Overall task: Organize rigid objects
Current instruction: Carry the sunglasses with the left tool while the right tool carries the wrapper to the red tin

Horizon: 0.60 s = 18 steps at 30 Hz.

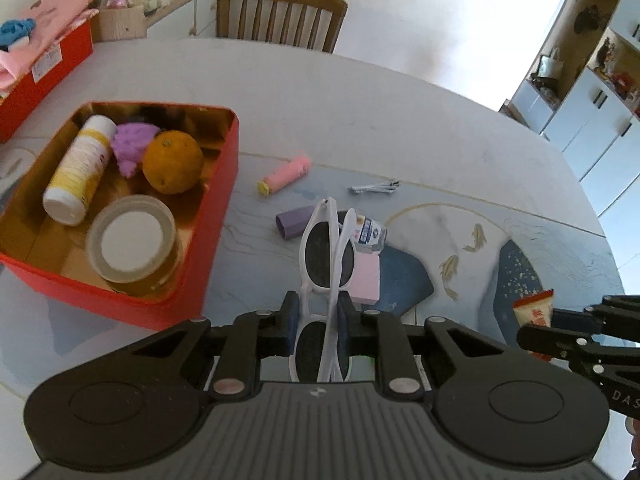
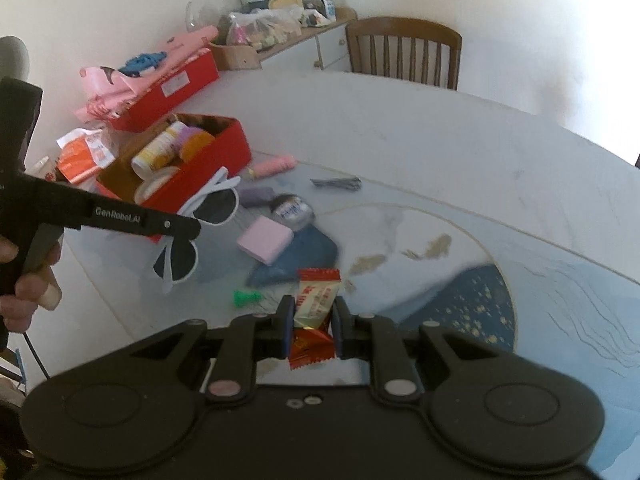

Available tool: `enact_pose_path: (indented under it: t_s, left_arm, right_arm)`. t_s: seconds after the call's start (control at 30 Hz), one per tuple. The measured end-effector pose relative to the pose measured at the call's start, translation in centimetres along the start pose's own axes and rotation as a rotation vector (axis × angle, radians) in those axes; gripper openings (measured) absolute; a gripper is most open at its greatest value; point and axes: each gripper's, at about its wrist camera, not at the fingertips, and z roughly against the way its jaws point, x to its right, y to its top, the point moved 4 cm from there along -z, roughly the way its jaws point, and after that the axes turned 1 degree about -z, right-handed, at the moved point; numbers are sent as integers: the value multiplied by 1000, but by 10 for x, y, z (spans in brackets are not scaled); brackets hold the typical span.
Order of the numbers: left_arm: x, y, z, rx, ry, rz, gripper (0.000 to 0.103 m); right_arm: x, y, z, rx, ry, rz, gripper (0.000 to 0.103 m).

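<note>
Left gripper [image 1: 319,322] clamps white sunglasses [image 1: 326,256], hiding lower lens; right gripper [image 2: 311,326] pinches snack packet [image 2: 316,300].

Home dining room, patterned oval table [image 1: 400,120], wooden chair [image 1: 280,16], cluttered sideboard [image 2: 288,40], white cupboards [image 1: 592,112]

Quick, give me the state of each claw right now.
Left claw: closed on the sunglasses.
Right claw: closed on the snack packet.

Both grippers' fingers [image 1: 290,320] clamped tight
</note>
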Motion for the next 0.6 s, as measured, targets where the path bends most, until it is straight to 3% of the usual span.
enact_pose_path:
  t_s: [0.37,0.6]
  left_arm:
    - [-36,18,45,52,-55,-52,19]
    - [-76,35,60,77,-49,-77,19]
  right_arm:
    - [-62,43,-5,55,26,-5,18]
    - [-110,74,-24,87,35,15,18]
